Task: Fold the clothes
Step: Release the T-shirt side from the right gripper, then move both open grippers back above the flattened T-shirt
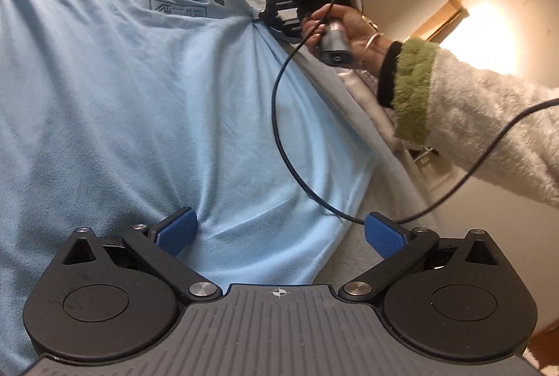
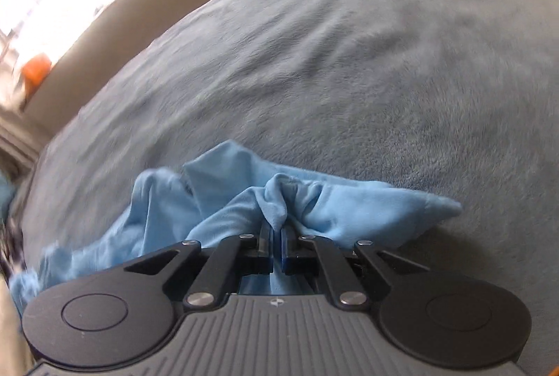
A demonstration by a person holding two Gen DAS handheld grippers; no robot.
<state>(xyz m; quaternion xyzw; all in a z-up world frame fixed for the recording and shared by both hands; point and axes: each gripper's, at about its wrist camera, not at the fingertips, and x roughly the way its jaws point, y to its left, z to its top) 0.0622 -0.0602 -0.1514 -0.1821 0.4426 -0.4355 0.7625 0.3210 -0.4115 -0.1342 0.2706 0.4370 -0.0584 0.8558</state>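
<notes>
1. Grey plush blanket (image 2: 349, 54) spread as the work surface; everything below placed relative to it.
2. Light blue T-shirt (image 1: 146, 103) lying on top of the blanket, mostly flat, black "value" lettering on the part farthest from the left wrist camera, soft creases fanning across the body.
3. Judged early in the fold: still spread as one broad layer, no crisp fold line or stacked panel visible in either view. Side folds and the final halving apparently all left to do.
4. Shirt edge near the blanket's far side drawn into a tight pucker, wrinkles radiating from that point. Fabric thin and limp, likely to sag and bunch when lifted.
5. Hem (image 1: 314, 257) near the blanket's close edge, stitched line visible, lying loose.
6. Hand (image 1: 353, 33) in a fuzzy white sleeve with a green cuff, gripping the handle just beyond the blanket's side.
7. Right gripper (image 2: 277, 232) clenched on a bunched fold of the T-shirt, cloth squeezed up between the closed pads just above the blanket.
8. Left gripper (image 1: 279, 232) released, jaws spread wide over the hem, nothing pinched between the blue pads (image 1: 176, 232).
9. Black cable (image 1: 279, 117) looping over the shirt, a possible snag.
</notes>
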